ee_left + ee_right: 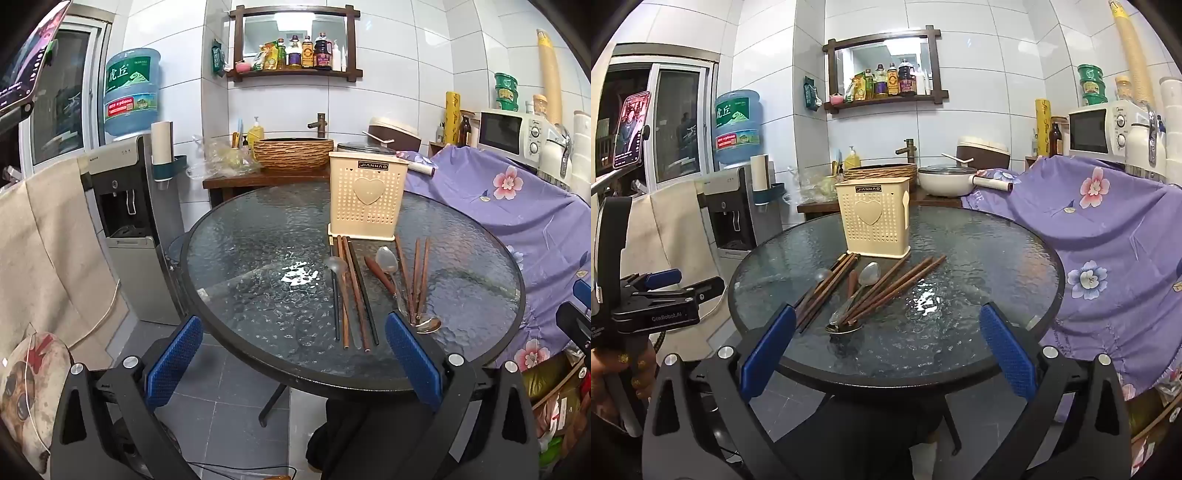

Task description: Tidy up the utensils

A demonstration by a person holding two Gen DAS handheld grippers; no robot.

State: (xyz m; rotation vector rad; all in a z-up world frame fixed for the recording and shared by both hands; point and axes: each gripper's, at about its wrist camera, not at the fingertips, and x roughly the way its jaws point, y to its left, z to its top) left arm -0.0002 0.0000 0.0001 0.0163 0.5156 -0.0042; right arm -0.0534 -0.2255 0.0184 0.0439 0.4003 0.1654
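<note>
Chopsticks (886, 286) and spoons (866, 278) lie loose on the glass bench (997, 251) before the cream utensil holder (873, 218). We hold left tool (293, 363) and right tool (888, 350) wide open, empty; nothing sorted yet. Next we must reach in and pinch one piece.

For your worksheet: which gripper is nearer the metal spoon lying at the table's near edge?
Left, though not by much. The left gripper has the metal spoon right beside one finger; the right gripper sits slightly farther back.
</note>
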